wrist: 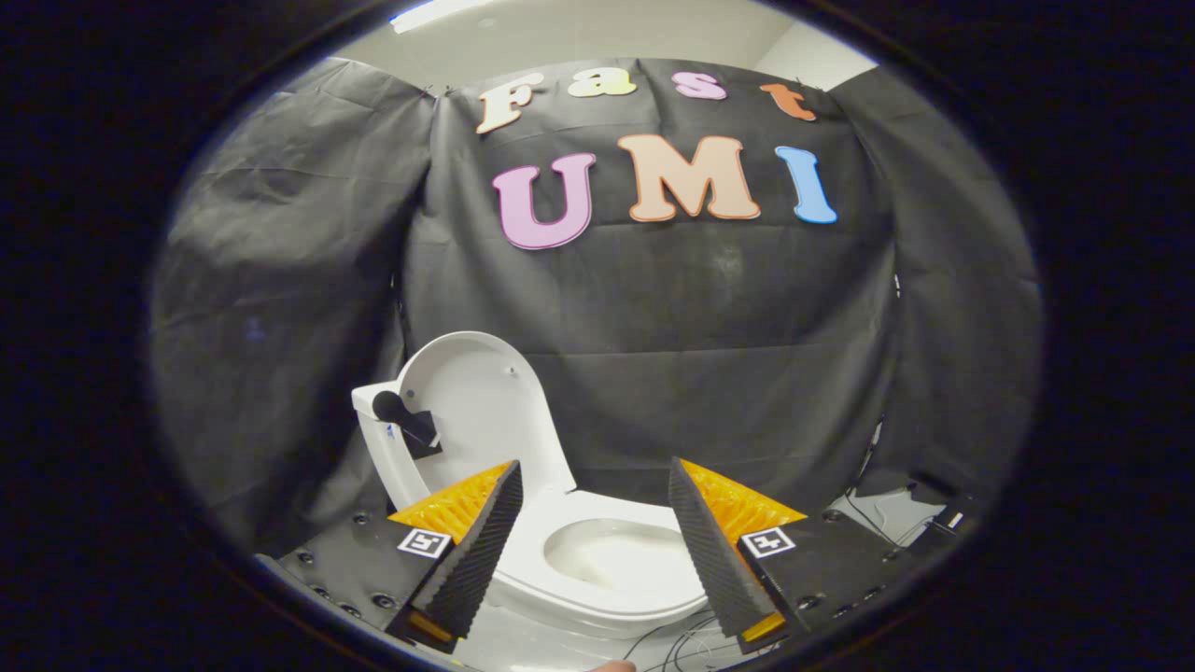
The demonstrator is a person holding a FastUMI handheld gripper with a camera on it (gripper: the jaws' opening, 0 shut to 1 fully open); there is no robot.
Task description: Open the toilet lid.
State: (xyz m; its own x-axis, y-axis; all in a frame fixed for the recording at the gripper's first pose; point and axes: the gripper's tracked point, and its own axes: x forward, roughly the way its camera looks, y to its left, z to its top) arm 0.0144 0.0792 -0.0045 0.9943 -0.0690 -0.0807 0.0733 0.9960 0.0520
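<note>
Furthest left, the smooth white toilet lid (481, 401) stands upright against the cistern (378, 439), an oval shell with a dark knobbed handle (403, 418) stuck on its inner face. Right of it the glossy bowl (611, 557) lies open beyond the gripper (595, 481), whose ribbed wedge fingers (476, 551) are spread wide, gripping nothing. Thin cables (695, 644) trail across the floor's near edge.

The white toilet lid (476, 411) stands raised, upright and leaning back against the tank, beyond the left finger. The white toilet (597, 569) sits just ahead of the fingers, its open bowl showing between them, seat down.
</note>
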